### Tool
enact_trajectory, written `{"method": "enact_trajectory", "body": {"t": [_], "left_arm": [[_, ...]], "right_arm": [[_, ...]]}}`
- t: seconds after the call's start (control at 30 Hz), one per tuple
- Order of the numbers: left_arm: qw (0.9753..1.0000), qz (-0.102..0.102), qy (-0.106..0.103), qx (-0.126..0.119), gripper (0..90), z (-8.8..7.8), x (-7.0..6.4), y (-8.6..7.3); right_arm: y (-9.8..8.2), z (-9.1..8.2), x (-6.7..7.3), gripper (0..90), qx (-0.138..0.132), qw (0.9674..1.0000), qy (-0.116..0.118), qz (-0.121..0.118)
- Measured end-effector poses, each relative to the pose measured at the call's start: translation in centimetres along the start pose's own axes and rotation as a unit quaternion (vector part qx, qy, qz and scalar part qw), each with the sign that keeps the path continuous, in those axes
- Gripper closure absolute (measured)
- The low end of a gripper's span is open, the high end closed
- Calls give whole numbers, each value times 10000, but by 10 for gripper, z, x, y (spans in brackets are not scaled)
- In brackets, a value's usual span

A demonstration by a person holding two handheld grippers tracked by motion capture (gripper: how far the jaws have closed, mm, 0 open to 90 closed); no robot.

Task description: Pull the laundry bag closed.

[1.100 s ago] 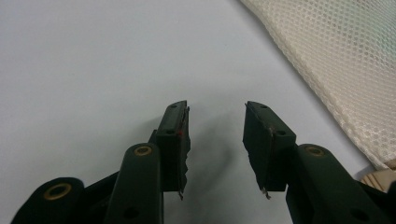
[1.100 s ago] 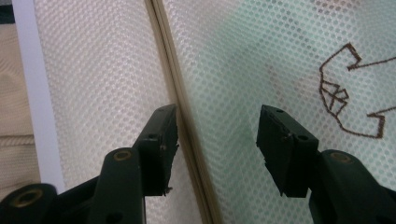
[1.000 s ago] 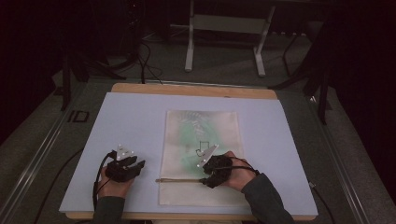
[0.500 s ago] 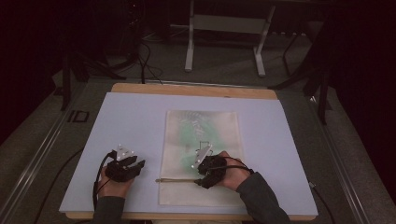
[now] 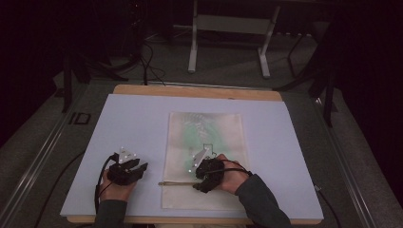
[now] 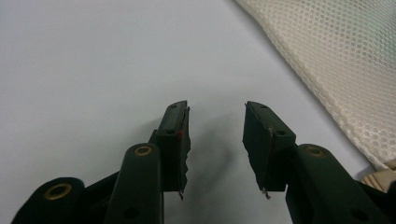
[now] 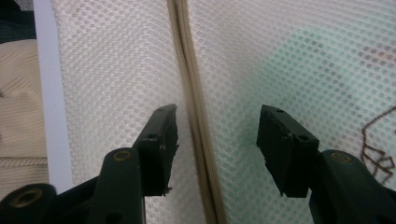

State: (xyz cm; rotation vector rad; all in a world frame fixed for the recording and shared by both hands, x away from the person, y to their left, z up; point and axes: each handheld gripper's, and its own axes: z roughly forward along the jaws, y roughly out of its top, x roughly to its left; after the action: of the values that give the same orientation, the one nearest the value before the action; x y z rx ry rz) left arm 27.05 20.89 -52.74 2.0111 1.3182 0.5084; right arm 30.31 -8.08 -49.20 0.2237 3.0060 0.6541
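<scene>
cream mesh bag point(image 5: 205, 161) lies flat on the table, green item inside, zipper point(image 7: 198, 135) closed.

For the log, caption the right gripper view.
Open right gripper poised over a cream mesh laundry bag, its beige zipper strip running between the fingers.

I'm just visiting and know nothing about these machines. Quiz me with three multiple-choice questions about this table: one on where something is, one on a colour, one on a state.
1. Where is the right gripper?
A. Over the mesh bag
B. On the floor
C. At the table's far edge

2. What colour shows through the bag's mesh?
A. Red
B. Green
C. Blue

3. How do the left gripper's jaws stand?
A. Clamped on the bag
B. Holding a pen
C. Open, with nothing between them

Answers: 1 A, since the high view shows it above the bag's zipper; 2 B, a green patch shows through the bag; 3 C, the left gripper view shows a gap over the bare table cover.
</scene>
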Motion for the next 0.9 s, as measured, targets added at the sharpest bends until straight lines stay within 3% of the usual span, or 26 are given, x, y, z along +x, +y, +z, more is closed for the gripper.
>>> {"method": "enact_trajectory", "body": {"t": [0.53,0.63,0.9], "left_arm": [[10000,-3,-5,-9,603,0,0,0],[10000,-11,-5,-13,604,0,0,0],[10000,18,10,5,603,0,0,0]], "right_arm": [[22,16,8,497,108,9995,131,-284],[26,19,9,562,121,9992,225,-320],[35,24,12,584,51,9987,309,-404]]}}
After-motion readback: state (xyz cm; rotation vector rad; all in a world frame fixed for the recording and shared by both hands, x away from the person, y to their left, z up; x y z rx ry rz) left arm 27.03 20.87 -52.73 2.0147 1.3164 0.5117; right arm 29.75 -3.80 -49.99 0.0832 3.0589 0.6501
